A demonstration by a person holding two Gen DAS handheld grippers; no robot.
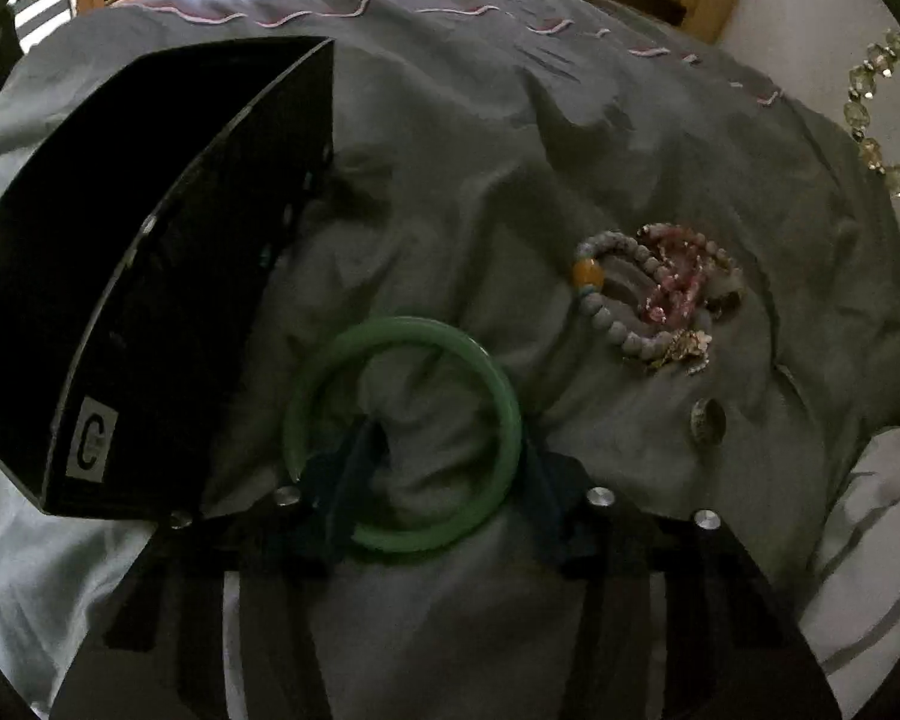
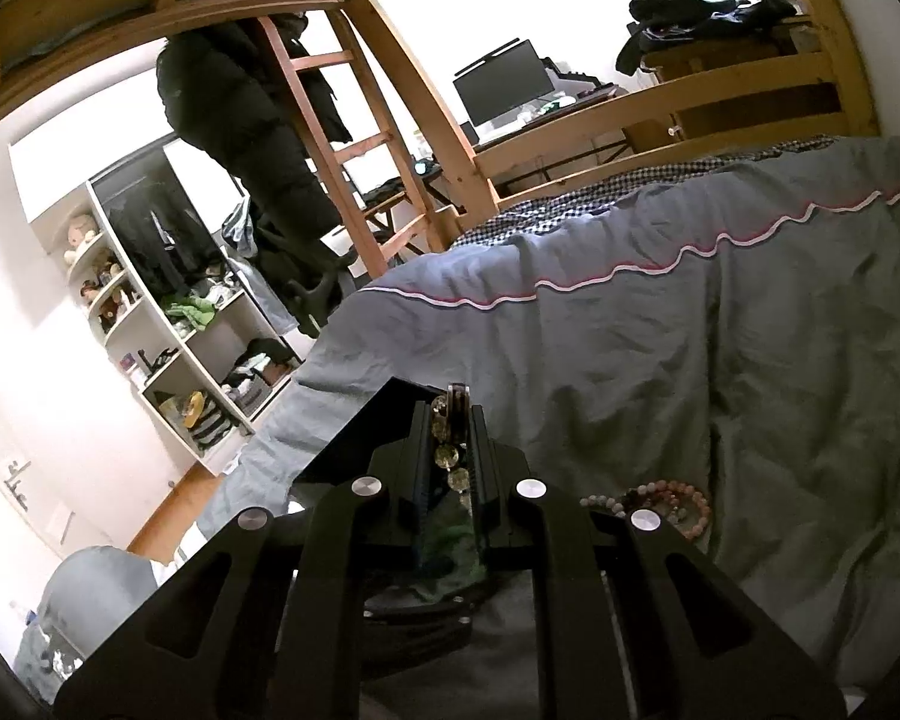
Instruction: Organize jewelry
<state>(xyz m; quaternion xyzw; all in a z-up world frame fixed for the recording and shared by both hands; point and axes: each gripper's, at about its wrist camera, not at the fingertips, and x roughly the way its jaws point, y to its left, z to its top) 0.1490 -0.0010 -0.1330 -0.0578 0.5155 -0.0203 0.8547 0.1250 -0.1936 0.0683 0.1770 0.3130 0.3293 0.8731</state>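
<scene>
A green jade bangle (image 1: 504,414) lies on the grey duvet between the fingers of my left gripper (image 1: 444,468); one finger (image 1: 354,468) reaches inside the ring, the other (image 1: 540,480) stands outside it. The left gripper is open. A black jewelry box (image 1: 150,276) stands open to its left. A pile of beaded bracelets (image 1: 660,294) lies to the right, also seen in the right wrist view (image 2: 660,501). My right gripper (image 2: 450,420) is shut on a clear crystal bead bracelet (image 2: 447,456), held over the box corner (image 2: 354,438). That bracelet hangs at the left view's right edge (image 1: 870,120).
A small ring (image 1: 708,420) lies on the duvet (image 1: 510,150) below the bracelet pile. A wooden bunk frame and ladder (image 2: 354,138) stand behind the bed. A white shelf unit (image 2: 168,348) stands to the left, and a desk with a monitor (image 2: 504,84) further back.
</scene>
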